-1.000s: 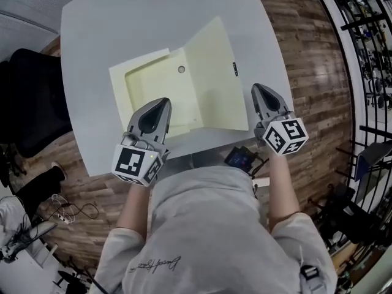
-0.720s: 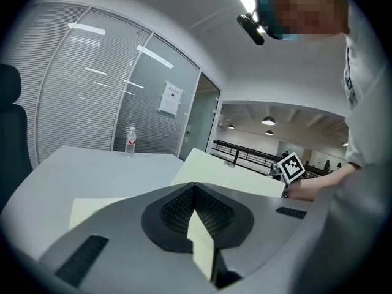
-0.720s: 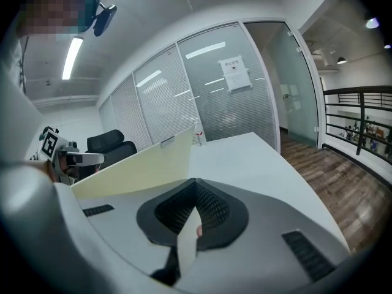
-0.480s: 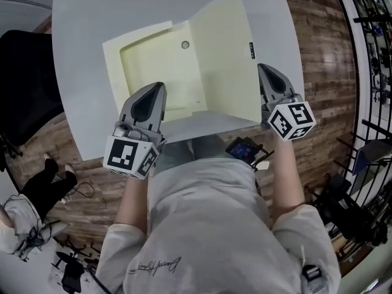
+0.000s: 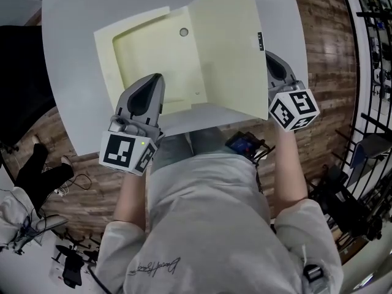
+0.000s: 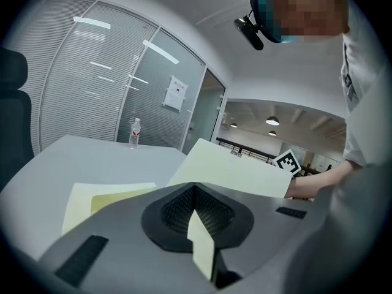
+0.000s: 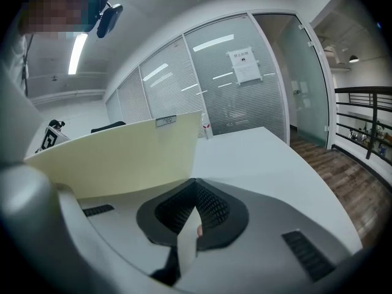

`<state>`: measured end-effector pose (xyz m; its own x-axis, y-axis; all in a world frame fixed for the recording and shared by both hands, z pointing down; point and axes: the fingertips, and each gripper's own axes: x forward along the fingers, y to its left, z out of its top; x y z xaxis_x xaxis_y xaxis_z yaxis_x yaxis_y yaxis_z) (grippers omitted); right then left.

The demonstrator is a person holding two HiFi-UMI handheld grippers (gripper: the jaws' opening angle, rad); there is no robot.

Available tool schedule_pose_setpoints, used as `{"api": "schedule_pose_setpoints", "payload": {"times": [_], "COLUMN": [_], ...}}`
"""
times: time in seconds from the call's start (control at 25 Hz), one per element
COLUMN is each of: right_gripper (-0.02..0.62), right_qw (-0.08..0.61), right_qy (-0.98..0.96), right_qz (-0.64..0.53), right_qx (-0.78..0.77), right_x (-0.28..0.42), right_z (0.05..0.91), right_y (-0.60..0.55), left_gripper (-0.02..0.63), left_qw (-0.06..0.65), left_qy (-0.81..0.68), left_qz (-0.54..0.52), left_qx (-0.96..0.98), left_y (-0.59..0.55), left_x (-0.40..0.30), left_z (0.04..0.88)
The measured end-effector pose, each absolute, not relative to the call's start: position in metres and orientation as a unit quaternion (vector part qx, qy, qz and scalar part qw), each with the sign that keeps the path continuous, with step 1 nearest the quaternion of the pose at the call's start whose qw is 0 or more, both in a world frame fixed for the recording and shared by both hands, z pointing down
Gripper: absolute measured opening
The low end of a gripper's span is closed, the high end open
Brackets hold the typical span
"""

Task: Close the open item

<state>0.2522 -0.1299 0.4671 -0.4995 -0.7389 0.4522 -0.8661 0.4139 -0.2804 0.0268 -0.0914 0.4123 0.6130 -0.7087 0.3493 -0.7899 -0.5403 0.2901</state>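
Head view showed the pale yellow folder [image 5: 153,54] lying open on the grey table [image 5: 73,17], just in front of the person. Its base lay flat and its cover [image 5: 226,48] tilted up on the right, partway toward closing.

The right gripper [image 5: 272,60] sat at the cover's outer edge with its tip tucked under the raised panel. This looked like the way to prop the cover and swing it over the base. In the right gripper view its fingers were pressed together, and the cover rose as a wall just to their left. The left gripper [image 5: 155,79] rested over the base's near edge, seemingly to pin the folder so it would not slide as the cover came round. Its fingers were together too. A pale sliver showed at the seam of each pair, and whether that was folder or part of the gripper could not be told.

A small dark label [image 5: 260,40] sat on the cover's far edge, its print too small to read. A round stud or hole [image 5: 184,32] marked the base. A paper notice [image 7: 244,66] hung on the glass wall, its text illegible. A bottle [image 6: 135,133] stood at the table's far side, its label unreadable.
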Motion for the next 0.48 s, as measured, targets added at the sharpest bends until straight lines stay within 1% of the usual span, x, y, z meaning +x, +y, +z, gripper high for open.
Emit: {"api": "schedule_pose_setpoints", "payload": {"times": [0.48], "right_gripper": [0.012], "right_qw": [0.135], "right_qy": [-0.844], "right_qz": [0.238], "right_qx": [0.462], "right_x": [0.232], "right_z": [0.455], "right_y": [-0.131], "left_gripper": [0.008], "left_qw": [0.214], "left_qy": [-0.429], "left_qz": [0.095], "left_qx": [0.873], "left_y": [-0.089], "left_x": [0.018], "left_z": [0.411]}}
